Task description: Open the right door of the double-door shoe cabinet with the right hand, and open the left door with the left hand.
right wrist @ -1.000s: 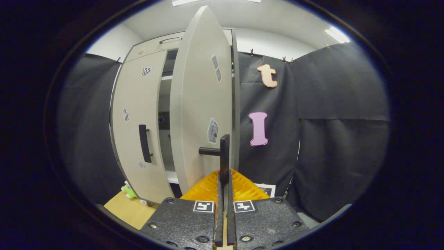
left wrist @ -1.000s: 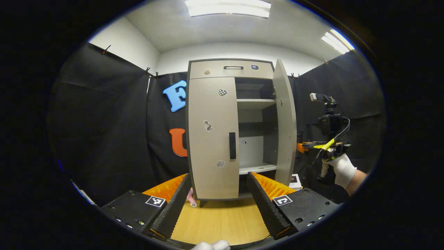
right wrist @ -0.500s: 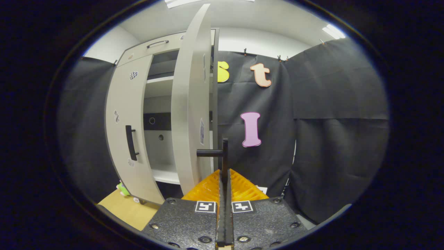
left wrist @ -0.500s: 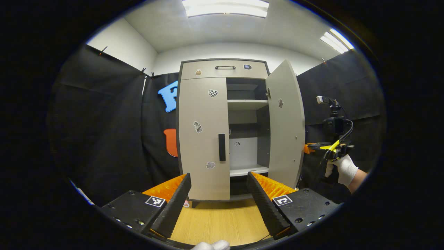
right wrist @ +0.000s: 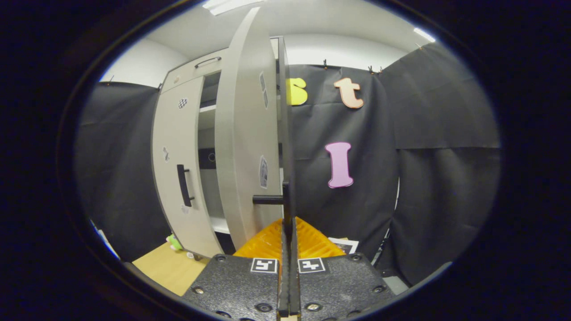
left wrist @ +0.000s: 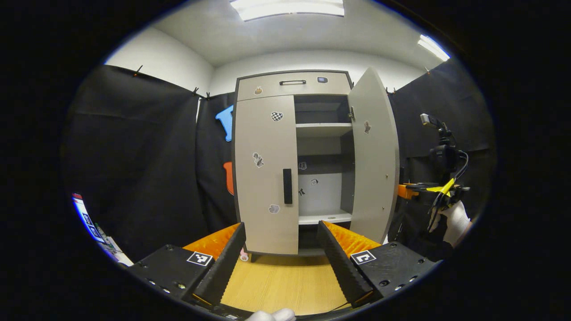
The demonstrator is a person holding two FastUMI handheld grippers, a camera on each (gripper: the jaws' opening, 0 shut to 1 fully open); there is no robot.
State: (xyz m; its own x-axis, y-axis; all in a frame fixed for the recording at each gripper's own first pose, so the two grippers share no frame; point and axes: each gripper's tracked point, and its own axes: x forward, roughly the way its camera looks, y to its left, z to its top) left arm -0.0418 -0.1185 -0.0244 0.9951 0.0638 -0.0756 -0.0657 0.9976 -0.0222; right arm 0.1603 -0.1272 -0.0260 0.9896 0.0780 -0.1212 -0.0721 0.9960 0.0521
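Note:
The grey shoe cabinet stands straight ahead in the left gripper view. Its left door is closed, with a black vertical handle near its inner edge. My left gripper is open, low in front of that door and apart from it. The right door stands swung out wide. My right gripper is shut on the right door's black handle, beside the door's face. That gripper also appears at the door's outer edge, held by a white-gloved hand.
Inside the cabinet are pale shelves and a top drawer. The cabinet stands on a wooden surface. A small pink toy and a green toy lie by its foot. Black cloth walls close in on both sides.
The right door has swung farther open with the right gripper holding its handle. The left gripper stays open in front of the closed left door, its view shifted slightly.

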